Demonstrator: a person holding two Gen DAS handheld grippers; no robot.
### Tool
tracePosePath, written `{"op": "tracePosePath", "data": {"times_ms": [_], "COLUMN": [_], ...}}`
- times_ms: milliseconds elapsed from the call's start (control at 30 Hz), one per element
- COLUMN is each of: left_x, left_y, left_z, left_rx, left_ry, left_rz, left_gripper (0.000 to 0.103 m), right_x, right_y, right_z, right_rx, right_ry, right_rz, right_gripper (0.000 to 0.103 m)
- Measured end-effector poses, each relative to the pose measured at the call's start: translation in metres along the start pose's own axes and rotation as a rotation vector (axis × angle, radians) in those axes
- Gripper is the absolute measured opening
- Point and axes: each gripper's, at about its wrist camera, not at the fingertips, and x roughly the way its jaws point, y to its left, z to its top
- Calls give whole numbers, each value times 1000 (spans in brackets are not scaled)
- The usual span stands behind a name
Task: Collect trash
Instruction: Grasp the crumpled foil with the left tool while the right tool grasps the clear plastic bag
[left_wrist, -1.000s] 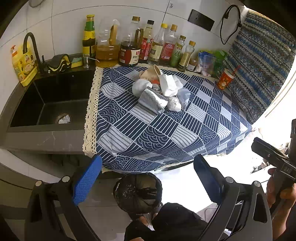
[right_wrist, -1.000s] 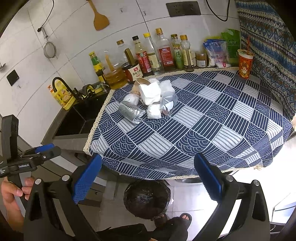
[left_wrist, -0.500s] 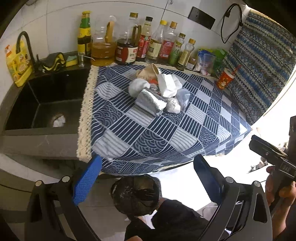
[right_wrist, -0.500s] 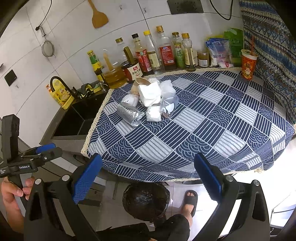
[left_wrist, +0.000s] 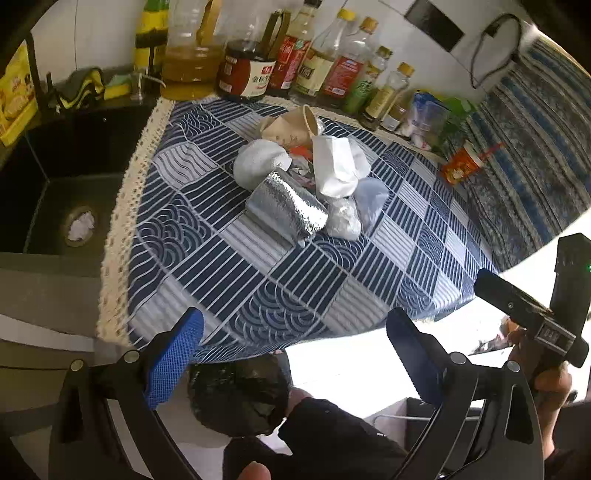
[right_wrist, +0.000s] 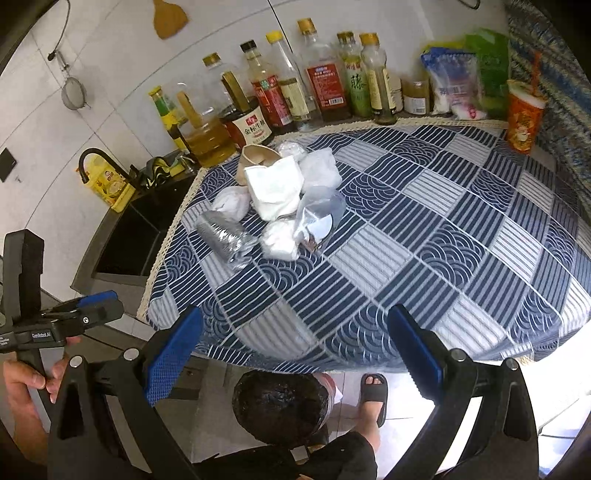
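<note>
The left gripper (left_wrist: 293, 356) hung over the near edge of the counter (left_wrist: 295, 288), its blue-padded jaws spread wide and holding nothing. The right gripper (right_wrist: 295, 354) hovered beside it, likewise agape and empty, each tool held in a person's hand. Directly below both, a bin lined with a black bag (right_wrist: 280, 406) stood on the tiled floor beside a sandalled foot (right_wrist: 373, 397). Farther in, on the blue patterned cloth, the trash lay heaped toward the back left of the counter: a silver foil pouch (left_wrist: 286, 210) nearest, a white paper bag (left_wrist: 336, 166), crumpled white wrappers (left_wrist: 258, 162), a clear plastic bag (right_wrist: 319, 214) and a tipped paper cup (left_wrist: 295, 125). Behind the heap, sauce and oil bottles (right_wrist: 269, 96) lined the tiled wall; a black sink (left_wrist: 55, 192) lay to the left.
</note>
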Motion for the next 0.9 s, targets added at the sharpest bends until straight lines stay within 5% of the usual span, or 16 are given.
{"op": "tracePosePath", "data": {"times_ms": [467,600,700,900], "left_x": [91,111,120,138], "left_y": [26,30,33,41], "left_z": [60,68,73,78], "left_rx": [-369,-429,-477,-567], "left_ry": [42,51,48,79], "left_rz": [-123,-107,-97,-91], "left_gripper": [95,95,81,75], "right_x": [100,129,143,167], "right_y": [-45,-61,-70,-81], "right_z": [72,81,86,93], "right_rx": [77,133,167,206], "right_ry": [98,149,173,223], "right_rz": [181,227,259,312], "right_gripper": [99,94,89,78]}}
